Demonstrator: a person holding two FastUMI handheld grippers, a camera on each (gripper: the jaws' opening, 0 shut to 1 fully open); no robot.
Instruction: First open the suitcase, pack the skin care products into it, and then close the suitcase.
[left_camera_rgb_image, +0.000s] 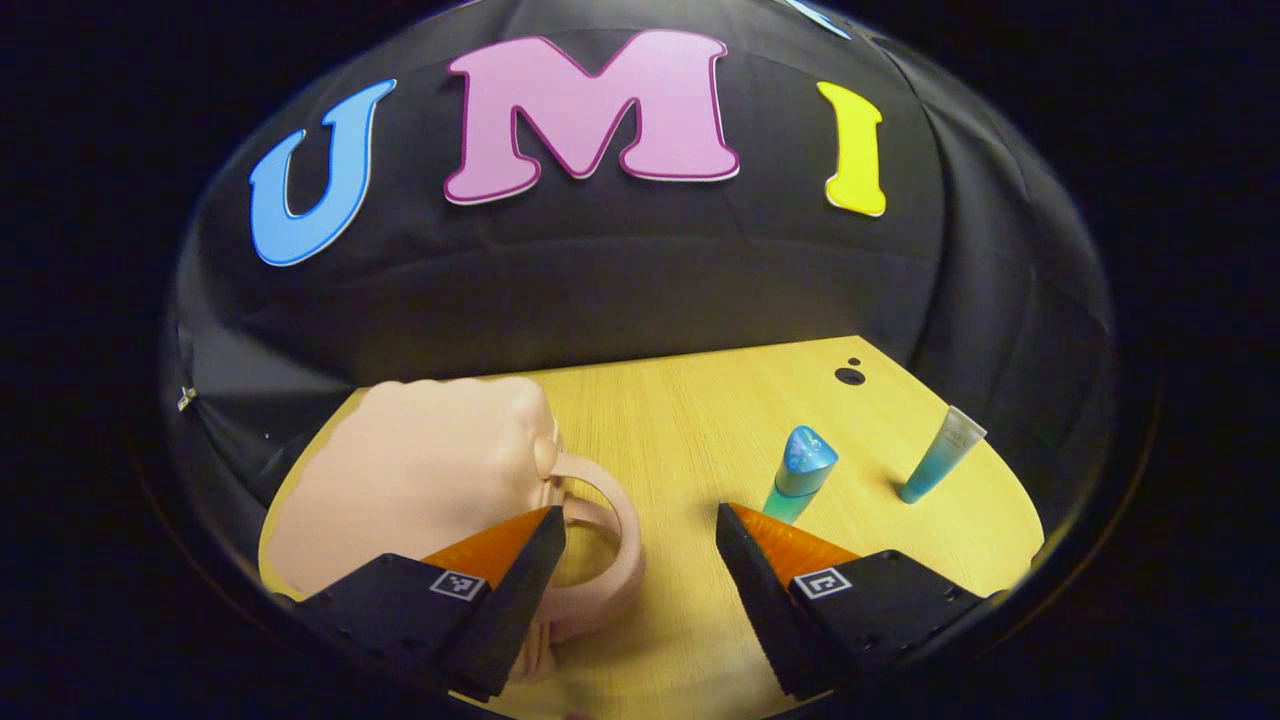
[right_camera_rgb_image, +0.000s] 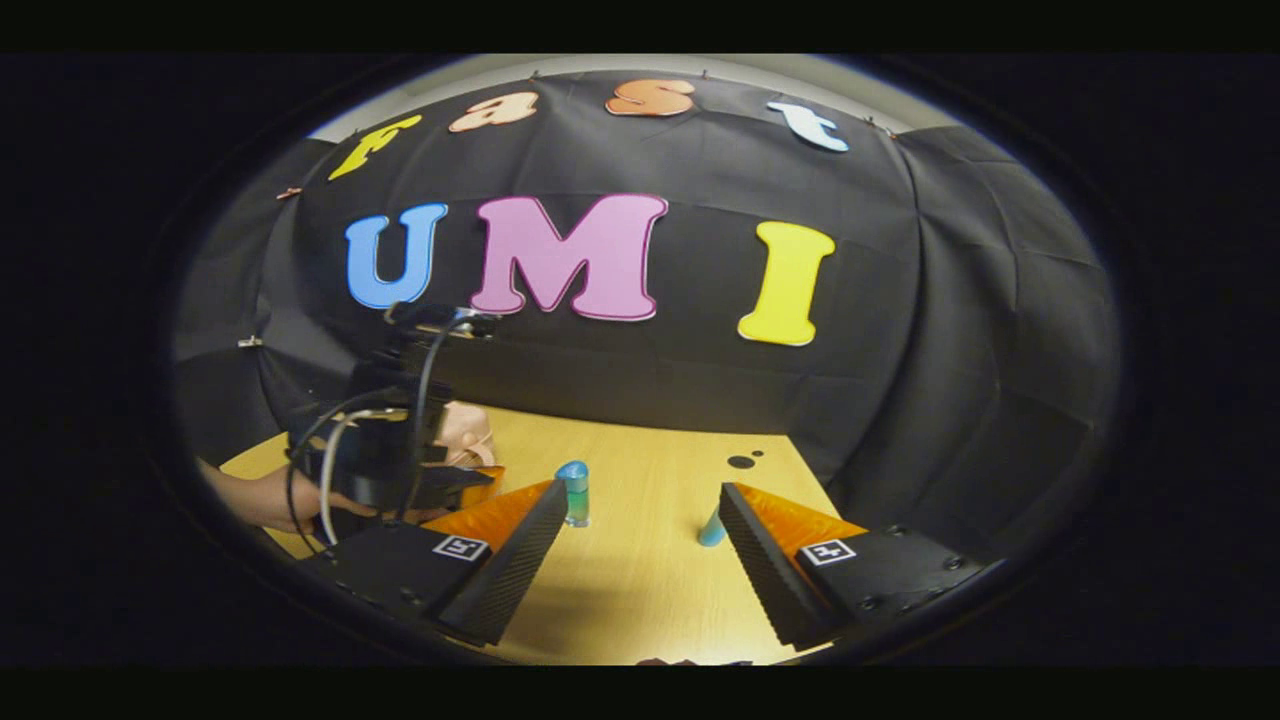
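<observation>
A: Where is the suitcase?

B: In the left gripper view, the small pink suitcase (left_camera_rgb_image: 420, 480) lies closed on the wooden tabletop (left_camera_rgb_image: 680, 420), its looped handle (left_camera_rgb_image: 610, 540) toward the middle of the tabletop. The left claw (left_camera_rgb_image: 640, 525) hangs just above that handle, fingers spread wide, holding nothing; its left finger overlaps the suitcase's edge in the picture, though I cannot tell whether it touches.

A: And the skin care products?

B: Two of them. A blue-capped bottle (left_camera_rgb_image: 800, 475) stands upright just beyond the left claw's right finger. A blue-green tube (left_camera_rgb_image: 940, 455) stands tilted farther right, well apart from the suitcase.

A: The other claw?

B: In the right gripper view, the right claw (right_camera_rgb_image: 640, 500) is also wide and empty, above the near tabletop. Farther off, a hand (right_camera_rgb_image: 265, 498) holds the left claw's black body in front of the suitcase.
</observation>
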